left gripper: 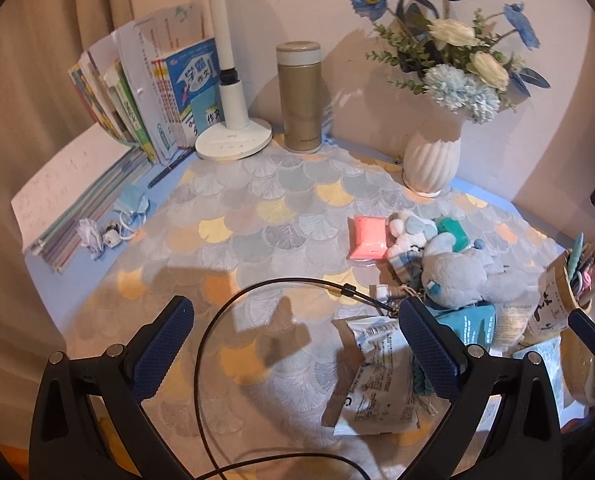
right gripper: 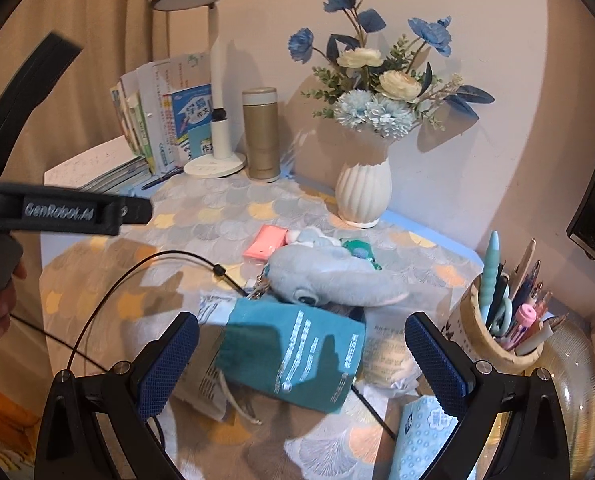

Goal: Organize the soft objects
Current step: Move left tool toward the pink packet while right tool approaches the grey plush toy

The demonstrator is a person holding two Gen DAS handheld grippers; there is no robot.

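- Tabletop (left gripper: 257, 208) under a cloth printed with fan-shaped scales in grey, pale blue and yellow; the surface looks glossy, as if under clear film.
- Soft pile at right-centre: grey plush (right gripper: 337, 276), fuzzy, long and rounded, lying on its side; a smaller white-and-blue plush (left gripper: 407, 236) tucked behind it, touching.
- Pink packet (left gripper: 367, 237), flat, rectangular and shiny, just beside the small plush on its left.
- Teal pouch (right gripper: 293, 354), matte fabric with white print and a pale drawstring, lying flat in front of the grey plush and overlapping printed paper packets (left gripper: 371, 376).
- Thin black cable (left gripper: 217, 320) arcs across the cloth toward the pile.
- Back row: ribbed white vase (left gripper: 431, 158) with blue and cream fabric flowers, smooth gold-toned flask (left gripper: 299, 98), white lamp (left gripper: 233, 136) on a round base, upright books (left gripper: 153, 92).
- Far right: pen pot (right gripper: 493, 344), cylindrical, stuffed with pens and scissors.
- Left claw (left gripper: 295, 350): jaws spread wide, blue cross-hatched pads, holding nothing; it hangs over bare cloth and the packets, its right pad close to the pile's near edge.
- Right claw (right gripper: 301, 362): jaws likewise wide apart, empty, with the teal pouch lying between the pads in view; contact cannot be judged.
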